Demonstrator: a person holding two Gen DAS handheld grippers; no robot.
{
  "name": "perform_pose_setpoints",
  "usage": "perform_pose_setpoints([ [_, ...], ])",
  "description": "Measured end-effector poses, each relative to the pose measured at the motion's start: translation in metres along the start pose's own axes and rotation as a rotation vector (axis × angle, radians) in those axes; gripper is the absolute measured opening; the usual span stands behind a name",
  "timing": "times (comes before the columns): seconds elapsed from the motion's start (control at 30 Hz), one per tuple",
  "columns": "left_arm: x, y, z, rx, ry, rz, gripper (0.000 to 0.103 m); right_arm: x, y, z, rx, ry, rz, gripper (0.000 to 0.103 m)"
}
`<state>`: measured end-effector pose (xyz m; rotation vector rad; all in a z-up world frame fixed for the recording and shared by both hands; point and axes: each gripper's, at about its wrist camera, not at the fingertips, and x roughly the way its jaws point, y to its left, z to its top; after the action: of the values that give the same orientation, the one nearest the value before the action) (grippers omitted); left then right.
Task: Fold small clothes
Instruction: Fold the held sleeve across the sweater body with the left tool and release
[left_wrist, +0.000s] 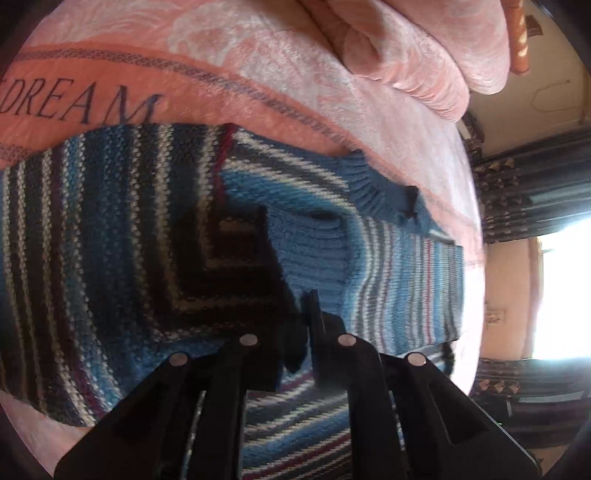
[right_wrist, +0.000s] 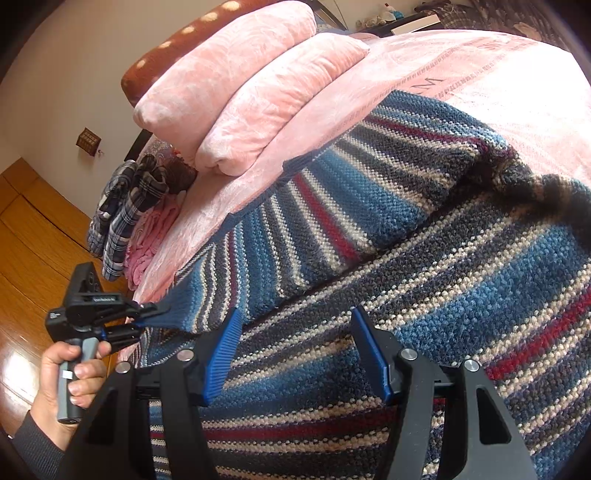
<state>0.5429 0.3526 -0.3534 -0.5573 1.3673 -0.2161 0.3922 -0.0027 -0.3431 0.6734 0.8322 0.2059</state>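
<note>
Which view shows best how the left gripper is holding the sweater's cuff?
The right wrist view: it shows the left gripper from outside, jaws shut on the sweater's blue ribbed cuff at the bed's edge. The left wrist view shows only its own dark jaws close together over the knit, with the pinch itself hidden.

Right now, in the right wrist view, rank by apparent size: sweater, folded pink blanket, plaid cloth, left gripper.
1. sweater, which fills most of the view, though nearness inflates it
2. folded pink blanket
3. plaid cloth and left gripper look alike; unranked
</note>
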Motion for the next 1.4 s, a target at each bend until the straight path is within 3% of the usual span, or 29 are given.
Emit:
perform_pose_setpoints([
  [0.07, 0.0, 0.013, 0.0, -0.038, -0.006, 0.2, 0.01, 0.0, -0.001, 0.0, 0.001, 0.0, -0.001, 0.063],
  [0.1, -0.01, 0.013, -0.001, -0.052, -0.047, 0.221, 0.013, 0.0, -0.001, 0.001, 0.003, 0.0, -0.001, 0.063],
  [0.2, -0.045, -0.016, -0.01, 0.027, -0.193, 0.131, 0.045, 0.0, -0.003, 0.0, 0.006, 0.0, 0.003, 0.063],
  [0.27, -0.042, -0.035, -0.014, 0.07, -0.169, -0.022, 0.05, 0.001, 0.0, -0.001, -0.007, 0.004, 0.003, 0.063],
  [0.33, -0.024, -0.043, -0.015, 0.079, -0.12, -0.091, 0.05, 0.001, 0.001, -0.002, -0.015, 0.005, 0.001, 0.063],
  [0.47, 0.019, -0.032, -0.017, 0.04, -0.042, -0.026, 0.044, 0.0, -0.002, -0.002, -0.009, 0.004, -0.003, 0.063],
  [0.53, 0.022, -0.021, -0.02, 0.021, -0.051, -0.033, 0.03, 0.0, -0.003, -0.002, -0.008, 0.002, -0.002, 0.063],
  [0.6, 0.013, -0.007, -0.027, -0.016, -0.066, -0.057, 0.028, 0.0, -0.002, -0.003, -0.015, 0.006, -0.001, 0.063],
  [0.67, -0.006, 0.006, -0.032, -0.041, -0.106, -0.037, 0.033, 0.0, 0.001, -0.004, -0.025, 0.012, 0.003, 0.063],
  [0.7, -0.021, 0.014, -0.035, -0.057, -0.139, -0.015, 0.047, -0.001, 0.002, -0.005, -0.031, 0.012, 0.004, 0.063],
  [0.73, -0.041, 0.026, -0.04, -0.08, -0.189, -0.024, 0.055, -0.001, 0.003, -0.006, -0.034, 0.012, 0.006, 0.063],
  [0.8, -0.088, 0.057, -0.052, -0.136, -0.296, -0.068, 0.063, -0.001, 0.005, -0.007, -0.035, 0.016, 0.009, 0.063],
  [0.9, -0.161, 0.122, -0.069, -0.256, -0.485, 0.002, 0.078, -0.001, 0.009, -0.009, -0.048, 0.017, 0.009, 0.063],
  [0.97, -0.197, 0.173, -0.086, -0.367, -0.565, 0.025, 0.078, 0.0, 0.009, -0.01, -0.049, 0.02, 0.009, 0.063],
  [1.17, -0.246, 0.291, -0.118, -0.566, -0.628, 0.159, 0.077, 0.001, 0.015, -0.014, -0.077, 0.02, 0.005, 0.063],
  [1.4, -0.231, 0.369, -0.113, -0.705, -0.606, 0.136, 0.076, 0.001, 0.016, -0.015, -0.091, 0.013, -0.012, 0.063],
])
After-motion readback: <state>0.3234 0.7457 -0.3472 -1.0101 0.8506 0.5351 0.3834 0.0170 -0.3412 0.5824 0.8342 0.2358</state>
